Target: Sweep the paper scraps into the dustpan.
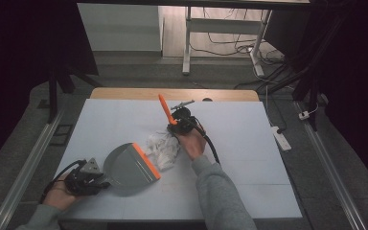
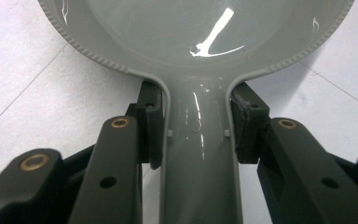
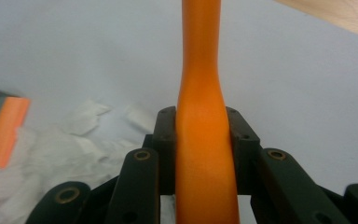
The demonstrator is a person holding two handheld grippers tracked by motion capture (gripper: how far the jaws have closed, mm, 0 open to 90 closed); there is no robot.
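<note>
A grey dustpan (image 1: 124,166) with an orange front lip (image 1: 149,162) lies flat at the table's near left. My left gripper (image 1: 97,180) is shut on its handle (image 2: 198,158), with a pad pressing on each side of the neck. My right gripper (image 1: 178,125) stands mid-table, shut on an orange tool handle (image 1: 165,108) that slants up and away; the handle (image 3: 200,140) sits tight between the jaws. Its lower end is hidden by the hand. A heap of crumpled white paper (image 1: 163,148) lies between the dustpan's lip and the right hand, and this paper (image 3: 70,149) sits just left of the right jaws.
The work surface is a pale mat (image 1: 249,143) over a wooden table whose far edge (image 1: 172,93) shows. Black cables trail from both grippers. On the floor to the right lies a white power strip (image 1: 281,137). Desk legs (image 1: 188,43) and wires stand beyond the table.
</note>
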